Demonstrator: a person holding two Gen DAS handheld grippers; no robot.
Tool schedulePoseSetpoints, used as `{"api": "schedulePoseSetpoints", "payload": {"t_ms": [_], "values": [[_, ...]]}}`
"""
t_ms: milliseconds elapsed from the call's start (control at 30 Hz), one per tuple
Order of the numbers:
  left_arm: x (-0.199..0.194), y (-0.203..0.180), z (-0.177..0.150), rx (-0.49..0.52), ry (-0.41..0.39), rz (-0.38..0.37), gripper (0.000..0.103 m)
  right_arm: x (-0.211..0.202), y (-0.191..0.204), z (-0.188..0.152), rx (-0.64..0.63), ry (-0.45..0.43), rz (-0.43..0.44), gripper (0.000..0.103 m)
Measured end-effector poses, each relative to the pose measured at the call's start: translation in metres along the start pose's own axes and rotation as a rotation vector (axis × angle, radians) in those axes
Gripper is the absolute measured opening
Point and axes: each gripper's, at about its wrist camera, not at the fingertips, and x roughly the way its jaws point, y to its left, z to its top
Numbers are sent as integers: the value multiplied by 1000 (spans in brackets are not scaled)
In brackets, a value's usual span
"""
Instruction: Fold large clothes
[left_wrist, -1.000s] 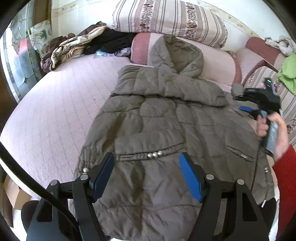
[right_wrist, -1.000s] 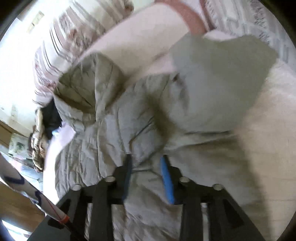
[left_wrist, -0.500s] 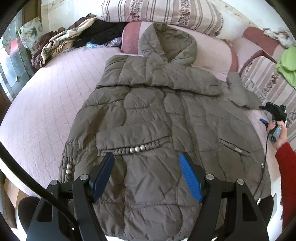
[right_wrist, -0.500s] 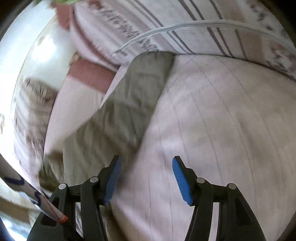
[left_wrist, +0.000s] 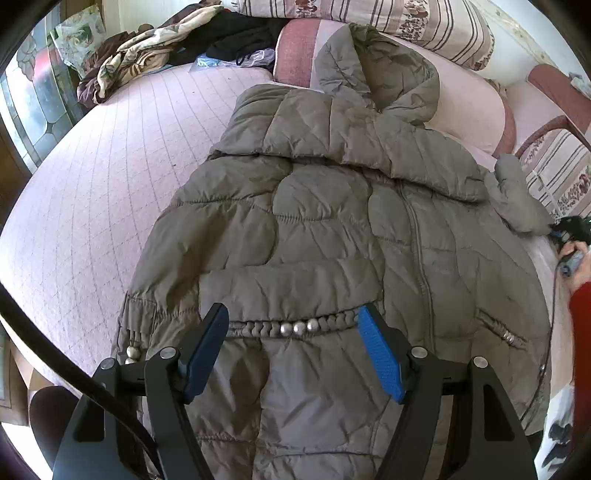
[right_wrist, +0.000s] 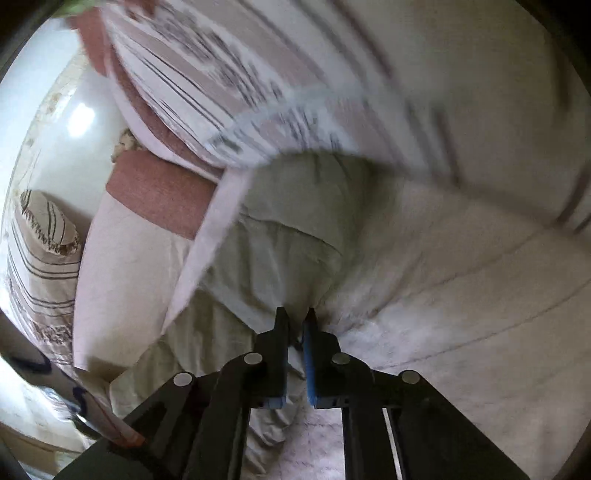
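One coat, olive-grey, quilted, hooded, lies front-up and spread nearly full length on the bed. Hood rests against the pink bolster at the head end. One sleeve is already laid across the chest, its beaded cuff near the waist. The other sleeve sticks out toward the striped cushions at the far side.

Left gripper hovers over the lower front of the coat, jaws wide apart, holding nothing. Right gripper has its jaws pressed nearly together on the end of that loose sleeve, fabric bunching at the tips; view is blurred, so grip depth unclear.

Judgement: early stage. First sleeve in; second sleeve just taken and not yet brought across. Body folds all remain.

Surface: pale pink quilted bedspread, soft, some give. Heap of loose clothes at the far corner. Striped pillow against a light wall. Stained-glass panel at the left edge.
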Motion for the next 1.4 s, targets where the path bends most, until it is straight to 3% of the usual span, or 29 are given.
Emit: {"api": "schedulePoseSetpoints", "payload": {"t_ms": [167, 333, 500, 633, 767, 933, 1033, 1100, 1167, 1233, 1400], "values": [[-15, 7, -10, 13, -41, -5, 72, -69, 45, 2, -112, -91, 15, 7], [-41, 23, -19, 7, -118, -1, 72, -134, 127, -28, -242, -96, 172, 7], [-61, 51, -29, -27, -179, 19, 72, -161, 233, -113, -389, 23, 404, 7], [-67, 72, -36, -69, -200, 19, 72, -156, 301, -211, -581, 136, 473, 7], [-73, 87, -42, -75, -241, 51, 72, -127, 343, -316, -771, 252, 472, 6], [-75, 102, -46, -71, -273, 81, 72, -56, 354, -440, -1021, 326, 328, 6], [-74, 114, -47, -87, -280, 91, 72, -14, 346, -491, -1138, 392, 237, 7], [-73, 121, -47, -105, -284, 96, 72, -4, 331, -509, -1177, 434, 211, 7], [-71, 129, -47, -125, -282, 94, 72, -13, 328, -516, -1201, 422, 200, 12], [-69, 135, -46, -140, -277, 91, 72, -26, 324, -510, -1190, 440, 231, 37], [-62, 142, -43, -162, -254, 88, 72, -64, 348, -490, -1187, 293, 298, 37]]}}
